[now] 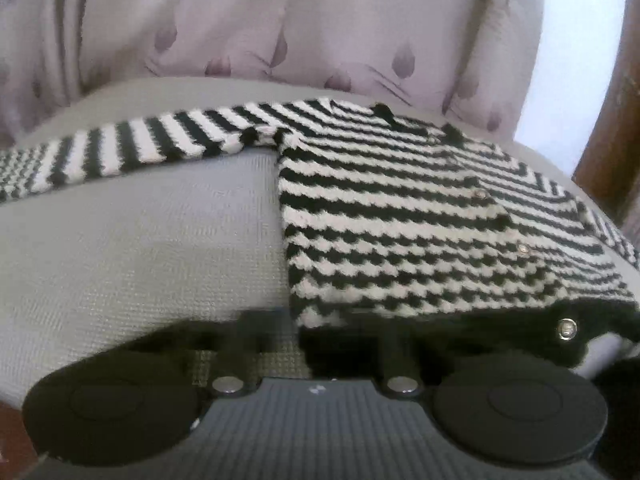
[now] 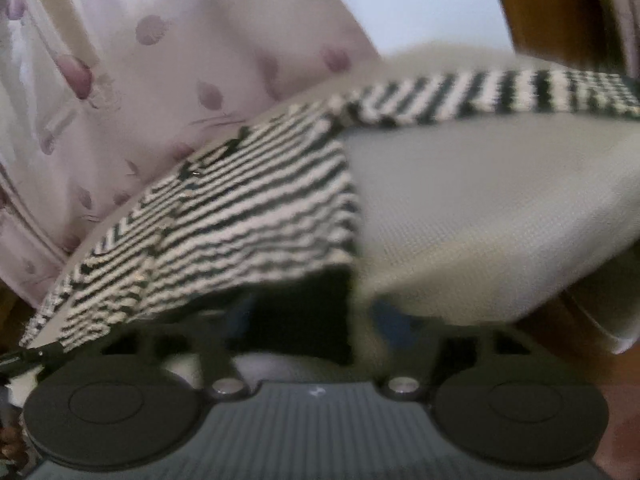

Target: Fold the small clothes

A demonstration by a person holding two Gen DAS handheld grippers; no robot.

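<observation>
Striped cardigan [image 1: 400, 216] flat on grey mat [image 1: 140, 248]; floral curtain [image 1: 240, 32] behind

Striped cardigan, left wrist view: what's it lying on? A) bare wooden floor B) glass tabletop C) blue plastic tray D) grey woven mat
D: the black-and-white striped cardigan lies flat, one sleeve spread out, on a grey woven mat, with a pale patterned curtain behind.

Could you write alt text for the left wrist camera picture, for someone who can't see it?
A small black-and-white striped knit cardigan lies flat on a grey mat, one sleeve stretched out to the left and small shiny buttons down its front. The left gripper sits at the cardigan's near black hem, its fingertips hidden in blur, and pale floral curtains hang behind.
</observation>
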